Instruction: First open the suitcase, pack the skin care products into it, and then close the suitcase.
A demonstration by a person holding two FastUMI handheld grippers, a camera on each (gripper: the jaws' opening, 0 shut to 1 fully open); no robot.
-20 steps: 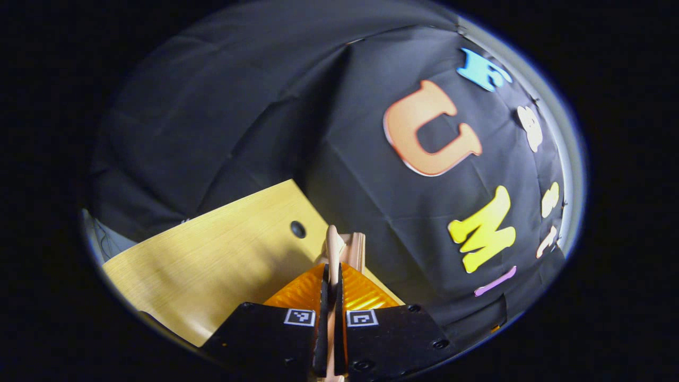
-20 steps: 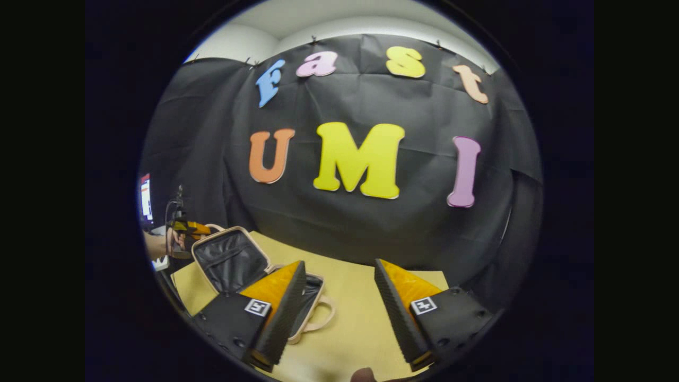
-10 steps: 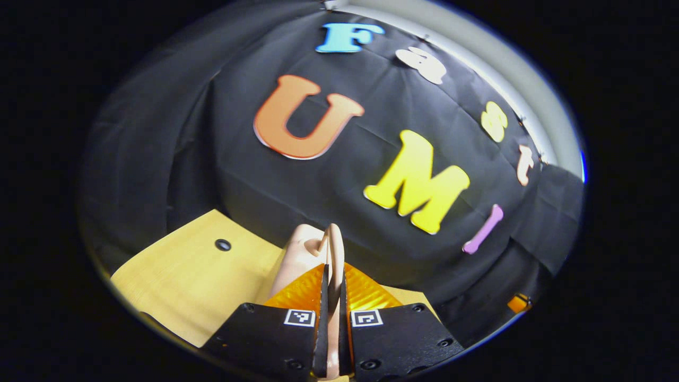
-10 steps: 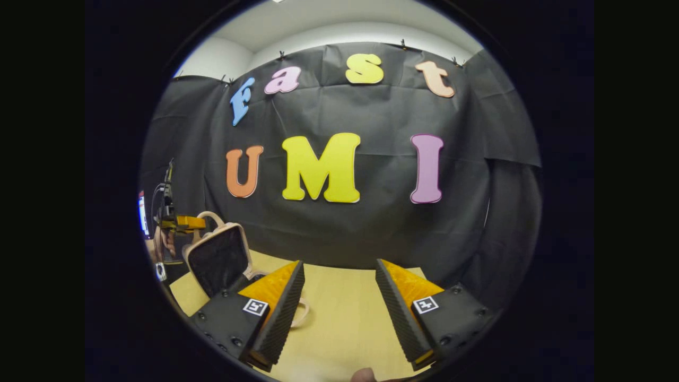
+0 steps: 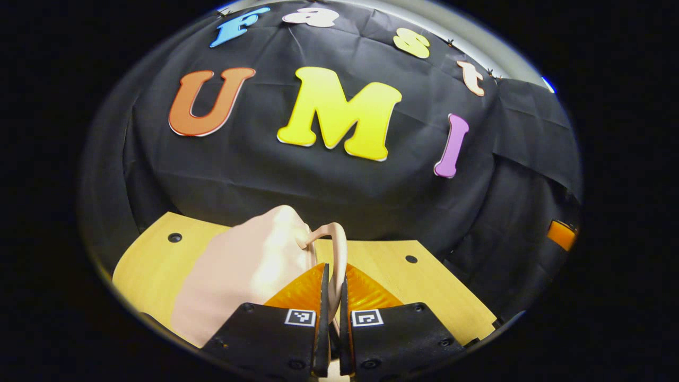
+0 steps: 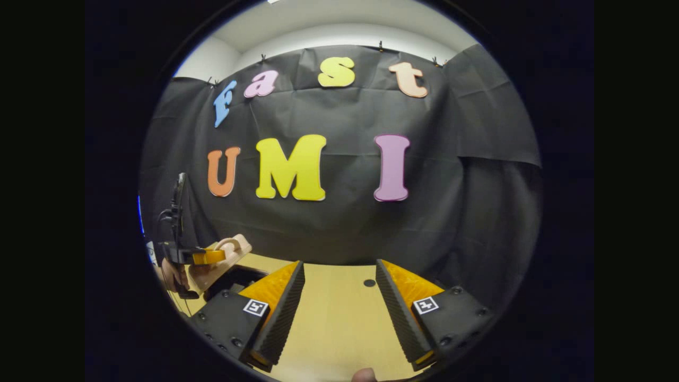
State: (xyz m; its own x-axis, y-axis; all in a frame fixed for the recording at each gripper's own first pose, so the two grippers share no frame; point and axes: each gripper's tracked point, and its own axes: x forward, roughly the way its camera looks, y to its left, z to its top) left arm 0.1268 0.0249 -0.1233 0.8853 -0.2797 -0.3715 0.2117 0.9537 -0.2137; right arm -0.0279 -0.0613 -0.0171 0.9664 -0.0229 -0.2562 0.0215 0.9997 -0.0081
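In the left gripper view, my left gripper [image 5: 331, 273] is shut on the thin curved handle [image 5: 338, 246] of the pale pink suitcase lid [image 5: 249, 265], whose outer shell slopes down to the left. In the right gripper view the same lid [image 6: 229, 253] leans low over the dark inside of the suitcase [image 6: 233, 277] at the far left, with the left gripper [image 6: 206, 258] and a hand [image 6: 172, 273] on its handle. My right gripper [image 6: 339, 273] stands open above the wooden table [image 6: 334, 323], with nothing between its fingers.
The table [image 5: 440, 286] has small round holes [image 5: 410, 259], one of them just ahead of the right gripper [image 6: 370, 283]. The black cloth wall runs close behind the table's far edge. A black stand with cables [image 6: 177, 212] rises at the far left.
The lid has swung from nearly upright down toward the suitcase base, carried by the left gripper, which has turned to face the back wall. The right gripper has shifted slightly to the right and stayed open.
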